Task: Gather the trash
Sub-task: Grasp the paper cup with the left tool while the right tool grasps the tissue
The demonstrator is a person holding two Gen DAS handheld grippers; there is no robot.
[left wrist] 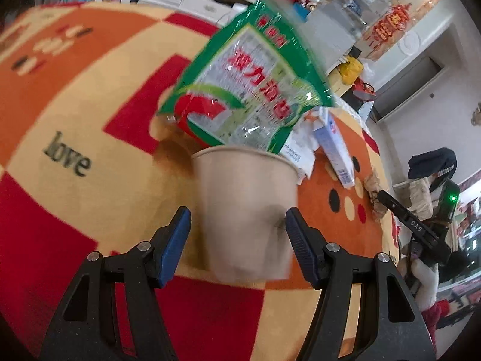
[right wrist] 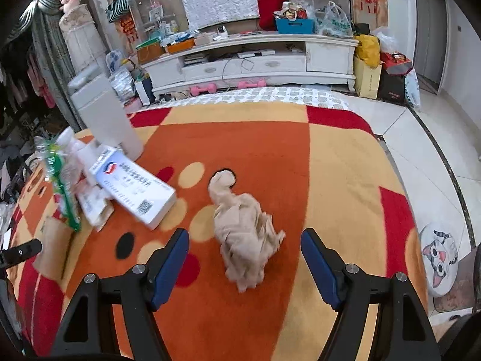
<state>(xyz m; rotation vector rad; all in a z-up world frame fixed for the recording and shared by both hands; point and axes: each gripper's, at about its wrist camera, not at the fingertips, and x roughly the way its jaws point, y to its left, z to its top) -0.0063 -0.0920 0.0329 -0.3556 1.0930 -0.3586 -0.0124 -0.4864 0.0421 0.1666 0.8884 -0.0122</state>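
From the left wrist, the left gripper (left wrist: 237, 225) is holding a tan paper cup (left wrist: 246, 210) between its blue pads; the right pad is meeting the cup's wall, while the left pad's contact is blurred, so a firm grasp cannot be confirmed. A green plastic wrapper (left wrist: 243, 90) is sticking up out of the cup's mouth, leaning left and rising well above the rim. Just behind the cup, white crumpled paper (left wrist: 300, 153) and a white-and-blue carton (left wrist: 333, 150) are lying on the patterned rug (left wrist: 75, 90). Bare rug is spreading wide to the left. At the right edge, a hand (left wrist: 424, 273) is gripping the other tool. From the right wrist, the right gripper (right wrist: 245, 258) is hanging released, its jaws standing wide, with crumpled brown paper (right wrist: 243, 231) lying on the rug (right wrist: 345, 180) just ahead between the fingers, untouched. To the left, the carton (right wrist: 135, 192), the wrapper (right wrist: 60, 186) and the cup (right wrist: 54, 246) are clustering together. The rug's far and right edges are giving way to pale tiled floor (right wrist: 421, 150), with a white low cabinet (right wrist: 255, 60) beyond.
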